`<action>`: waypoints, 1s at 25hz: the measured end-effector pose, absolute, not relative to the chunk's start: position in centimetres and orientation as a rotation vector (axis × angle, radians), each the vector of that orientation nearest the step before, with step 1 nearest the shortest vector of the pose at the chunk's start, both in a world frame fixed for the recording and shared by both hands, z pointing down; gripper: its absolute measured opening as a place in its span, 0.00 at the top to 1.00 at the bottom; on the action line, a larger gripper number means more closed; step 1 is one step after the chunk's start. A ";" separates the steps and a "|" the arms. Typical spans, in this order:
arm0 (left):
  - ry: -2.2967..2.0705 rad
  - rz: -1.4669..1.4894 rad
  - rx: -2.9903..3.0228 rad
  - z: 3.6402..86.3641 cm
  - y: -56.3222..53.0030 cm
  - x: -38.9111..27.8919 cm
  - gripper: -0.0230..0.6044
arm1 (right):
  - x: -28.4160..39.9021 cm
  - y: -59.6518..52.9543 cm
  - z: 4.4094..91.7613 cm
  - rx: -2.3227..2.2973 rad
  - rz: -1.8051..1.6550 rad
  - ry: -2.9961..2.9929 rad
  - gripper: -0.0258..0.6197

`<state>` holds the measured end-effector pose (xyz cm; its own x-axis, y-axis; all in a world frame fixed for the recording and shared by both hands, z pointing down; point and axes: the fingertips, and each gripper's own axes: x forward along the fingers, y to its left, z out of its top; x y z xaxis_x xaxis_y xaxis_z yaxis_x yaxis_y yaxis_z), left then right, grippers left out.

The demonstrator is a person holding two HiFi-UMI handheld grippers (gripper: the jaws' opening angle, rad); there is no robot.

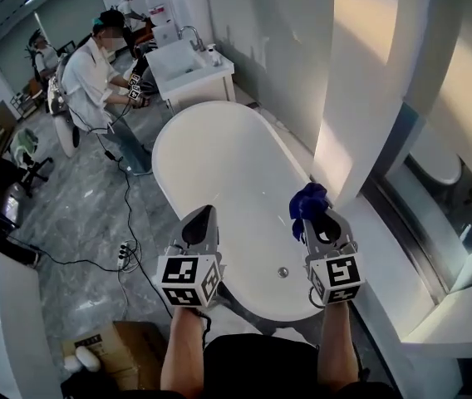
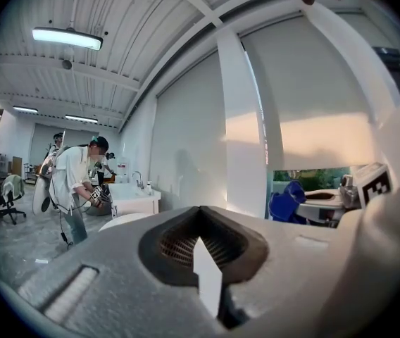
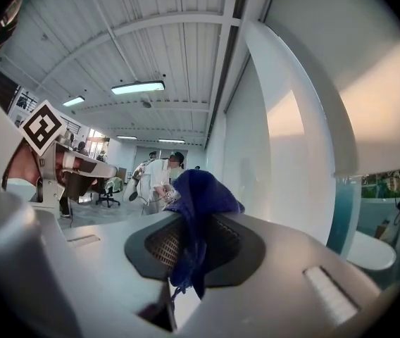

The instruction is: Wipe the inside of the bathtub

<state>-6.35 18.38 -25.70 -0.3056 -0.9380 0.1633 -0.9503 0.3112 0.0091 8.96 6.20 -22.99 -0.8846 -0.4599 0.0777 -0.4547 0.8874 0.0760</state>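
Observation:
A white oval bathtub [image 1: 219, 165] lies below me in the head view, with a drain [image 1: 282, 272] near its close end. My right gripper [image 1: 317, 214] hovers over the tub's right rim, shut on a dark blue cloth [image 1: 307, 202]. That cloth [image 3: 196, 210] bunches between the closed jaws in the right gripper view. My left gripper [image 1: 204, 214] hangs over the tub's left side, jaws shut with nothing between them; its own view shows the closed jaws [image 2: 201, 241] and the blue cloth [image 2: 286, 204] off to the right.
A white sink cabinet [image 1: 188, 71] stands beyond the tub's far end. A person [image 1: 95, 81] in white bends near it, cables and a power strip [image 1: 125, 254] trailing on the floor. A white wall and column [image 1: 361, 98] run along the right. A cardboard box [image 1: 115, 352] sits lower left.

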 end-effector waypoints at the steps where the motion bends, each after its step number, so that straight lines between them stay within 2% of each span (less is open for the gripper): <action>1: -2.413 0.154 1.768 -25.1 18.0 -6.8 0.96 | 8.7 5.8 -22.2 0.732 -0.067 -2.952 0.87; 11: -2.165 0.320 1.875 -17.9 11.8 -14.1 0.96 | 3.5 1.8 -14.3 0.879 0.096 -2.807 0.87; 25: -1.743 0.563 1.883 2.4 4.1 -21.4 0.96 | 1.2 -0.5 6.0 0.951 0.378 -2.479 0.86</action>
